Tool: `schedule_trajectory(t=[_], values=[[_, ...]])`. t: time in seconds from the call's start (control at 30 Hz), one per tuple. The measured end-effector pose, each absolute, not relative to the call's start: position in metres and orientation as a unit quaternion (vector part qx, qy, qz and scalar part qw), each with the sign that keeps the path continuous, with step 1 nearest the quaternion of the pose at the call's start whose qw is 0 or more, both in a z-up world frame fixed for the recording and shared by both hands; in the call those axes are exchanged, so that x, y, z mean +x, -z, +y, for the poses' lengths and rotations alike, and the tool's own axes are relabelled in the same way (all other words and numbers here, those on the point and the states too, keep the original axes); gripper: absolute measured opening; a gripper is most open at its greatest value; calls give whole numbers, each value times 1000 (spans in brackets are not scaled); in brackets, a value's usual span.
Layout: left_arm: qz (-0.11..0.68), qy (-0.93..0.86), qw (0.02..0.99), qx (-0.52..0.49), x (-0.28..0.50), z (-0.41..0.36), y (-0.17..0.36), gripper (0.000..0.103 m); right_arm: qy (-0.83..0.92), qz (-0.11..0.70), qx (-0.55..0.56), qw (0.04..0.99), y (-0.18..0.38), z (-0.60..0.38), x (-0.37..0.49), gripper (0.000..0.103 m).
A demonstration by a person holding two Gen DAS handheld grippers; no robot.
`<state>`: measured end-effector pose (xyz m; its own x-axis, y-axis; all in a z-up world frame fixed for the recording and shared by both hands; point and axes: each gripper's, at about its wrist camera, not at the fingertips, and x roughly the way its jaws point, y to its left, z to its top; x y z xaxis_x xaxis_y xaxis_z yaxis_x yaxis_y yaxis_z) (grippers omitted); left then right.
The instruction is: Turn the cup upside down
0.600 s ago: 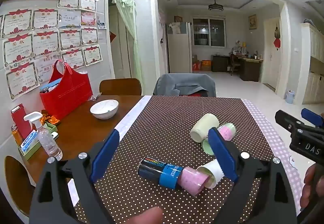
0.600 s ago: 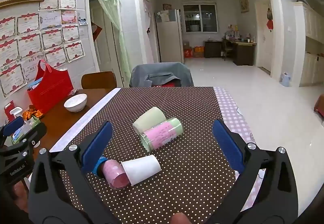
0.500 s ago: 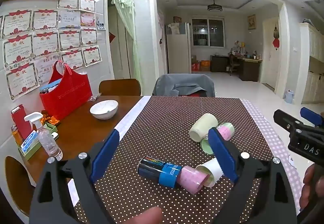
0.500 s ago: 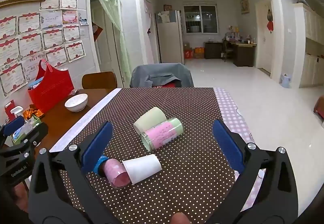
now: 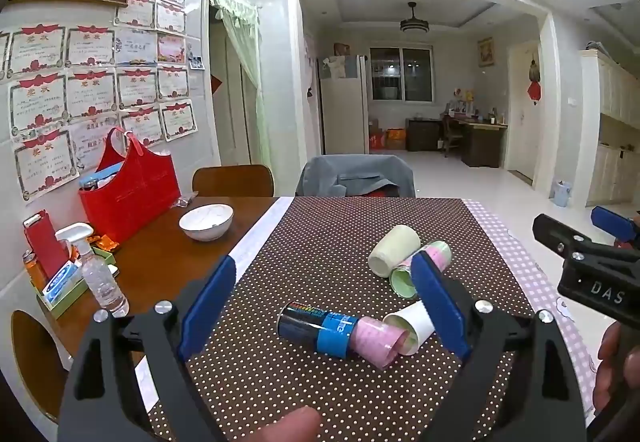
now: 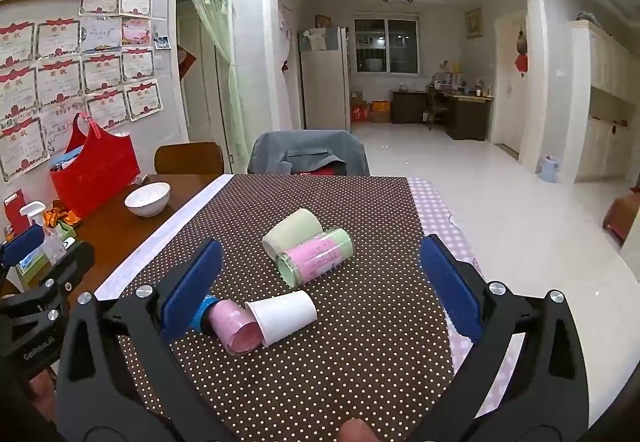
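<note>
Several cups lie on their sides on the brown dotted tablecloth (image 6: 340,362). A white paper cup (image 6: 282,316) lies nearest, also in the left wrist view (image 5: 408,326). A pink cup (image 6: 234,324) touches its mouth, joined to a dark blue cup (image 5: 316,326). Farther back lie a pale green cup (image 6: 292,234) and a pink-and-green cup (image 6: 316,260). My left gripper (image 5: 324,306) is open and empty above the dark blue cup. My right gripper (image 6: 320,282) is open and empty, above the white cup.
A white bowl (image 5: 206,222), a red bag (image 5: 128,186) and a spray bottle (image 5: 98,274) stand on the bare wooden table at left. Two chairs (image 5: 354,176) stand at the far edge. The cloth's right edge (image 6: 452,226) drops to the floor.
Both grippers have shifted only very slightly; the cups have not moved.
</note>
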<state>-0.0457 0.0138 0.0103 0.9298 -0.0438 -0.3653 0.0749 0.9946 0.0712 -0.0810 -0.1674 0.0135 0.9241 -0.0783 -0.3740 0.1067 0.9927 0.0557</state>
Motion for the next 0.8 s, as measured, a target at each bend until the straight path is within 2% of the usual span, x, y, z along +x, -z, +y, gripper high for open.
schedule_trajectory(t=[0.8], values=[[179,-1,983,36,-66,8,-20,88,27,177,42,983,-23,-180,-87,97]])
